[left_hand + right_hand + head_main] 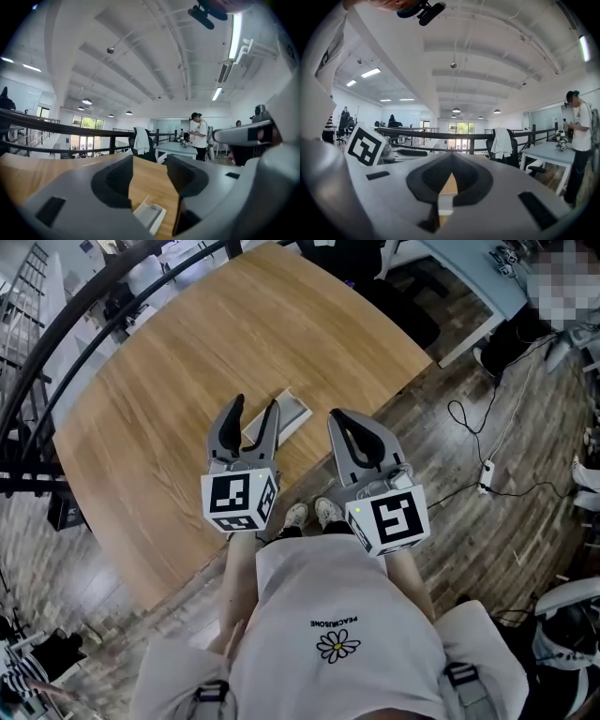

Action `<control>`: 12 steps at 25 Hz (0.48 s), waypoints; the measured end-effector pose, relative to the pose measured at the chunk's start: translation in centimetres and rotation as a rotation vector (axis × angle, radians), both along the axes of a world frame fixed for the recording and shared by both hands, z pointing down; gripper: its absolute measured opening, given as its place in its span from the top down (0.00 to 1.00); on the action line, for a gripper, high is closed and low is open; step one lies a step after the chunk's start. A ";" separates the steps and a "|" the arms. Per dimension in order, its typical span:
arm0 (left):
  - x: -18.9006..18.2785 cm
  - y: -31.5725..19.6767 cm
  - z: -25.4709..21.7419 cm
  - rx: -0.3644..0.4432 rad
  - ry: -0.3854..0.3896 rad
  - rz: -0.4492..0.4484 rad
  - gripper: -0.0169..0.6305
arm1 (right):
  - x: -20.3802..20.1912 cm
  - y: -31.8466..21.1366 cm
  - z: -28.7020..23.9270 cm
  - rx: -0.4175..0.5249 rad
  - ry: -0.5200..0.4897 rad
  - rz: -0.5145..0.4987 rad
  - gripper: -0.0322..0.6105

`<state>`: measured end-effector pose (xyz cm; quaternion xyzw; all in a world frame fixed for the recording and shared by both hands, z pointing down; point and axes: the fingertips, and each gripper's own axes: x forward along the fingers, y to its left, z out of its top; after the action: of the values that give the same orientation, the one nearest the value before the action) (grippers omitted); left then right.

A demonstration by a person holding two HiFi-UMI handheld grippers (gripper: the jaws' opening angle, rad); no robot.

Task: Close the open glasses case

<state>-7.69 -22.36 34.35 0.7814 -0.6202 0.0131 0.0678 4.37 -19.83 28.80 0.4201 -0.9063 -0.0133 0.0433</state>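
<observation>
The glasses case (292,415) is a pale grey-white box lying open near the front edge of the round wooden table (187,399). My left gripper (255,405) hovers over the case's left part with its jaws spread wide and nothing between the pads. In the left gripper view the case (151,214) shows low between the open jaws of the left gripper (150,161), its lid tilted up. My right gripper (336,415) hangs just right of the case, jaw tips together. In the right gripper view a sliver of the case (446,202) shows below the right gripper (451,155).
A black railing (84,306) curves round the table's far left side. On the wooden floor to the right lie a cable and power strip (486,470). Beyond the table stand a chair draped with a white garment (140,140) and a person (200,136) by a desk.
</observation>
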 end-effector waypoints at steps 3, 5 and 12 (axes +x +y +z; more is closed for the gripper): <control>-0.7 -0.3 3.3 -0.085 0.025 -0.004 0.58 | -0.2 -0.1 0.2 -0.011 0.005 -0.006 0.94; -1.1 -0.4 5.4 -0.137 0.049 -0.014 0.56 | -0.1 -0.2 0.4 -0.017 0.011 -0.010 0.94; -2.7 -0.9 11.7 -0.279 0.079 -0.038 0.55 | 0.5 0.1 1.3 -0.030 0.047 -0.004 0.94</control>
<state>-10.36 -23.22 46.06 0.7523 -0.6239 0.0670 0.2006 4.84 -19.70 30.10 0.4174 -0.9059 -0.0096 0.0709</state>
